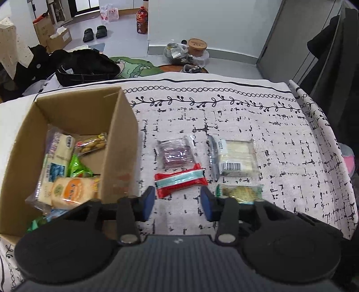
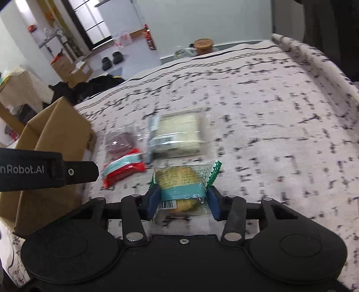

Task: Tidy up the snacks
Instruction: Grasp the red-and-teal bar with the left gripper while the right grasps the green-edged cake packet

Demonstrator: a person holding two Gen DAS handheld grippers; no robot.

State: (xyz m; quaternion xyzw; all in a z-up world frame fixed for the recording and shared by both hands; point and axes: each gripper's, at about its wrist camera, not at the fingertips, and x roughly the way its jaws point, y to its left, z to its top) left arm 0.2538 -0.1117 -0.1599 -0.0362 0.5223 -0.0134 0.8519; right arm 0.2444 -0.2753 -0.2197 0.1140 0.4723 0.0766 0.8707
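Table covered by a white cloth [image 1: 258, 125] with black dashes and a vine border. Resting on it: an open cardboard box [image 1: 125, 134] at left; beside it a purple packet [image 1: 176, 153], a red packet [image 1: 179, 183] and a pale wrapped block [image 1: 237, 157]

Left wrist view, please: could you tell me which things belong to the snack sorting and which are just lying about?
Part of the job:
brown cardboard box
red wrapped snack bar
clear purple-cake packet
clear pale sandwich pack
green-edged round biscuit packet

Lying about:
black slippers
black bag
red bottle
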